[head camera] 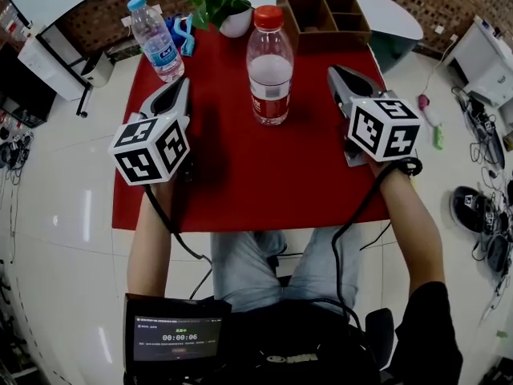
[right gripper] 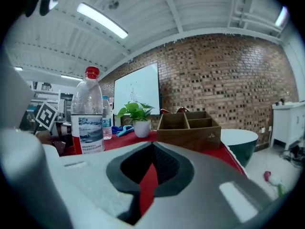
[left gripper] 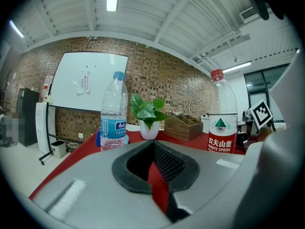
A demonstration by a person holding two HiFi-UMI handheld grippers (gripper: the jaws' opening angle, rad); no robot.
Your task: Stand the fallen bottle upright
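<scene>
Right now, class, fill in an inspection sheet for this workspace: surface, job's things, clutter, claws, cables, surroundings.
Surface: red rectangular tabletop.
Job's things: clear plastic bottle with red cap, upright at centre; clear plastic bottle with blue cap, upright far left; no fallen bottle seen.
Clutter: green plant in white pot; brown wooden compartment box; small blue item, unidentifiable.
Grippers: left claw shut, empty; right claw shut, empty.
Cables: black cables trailing from both grippers.
Surroundings: white glossy floor, brick wall, whiteboard.
</scene>
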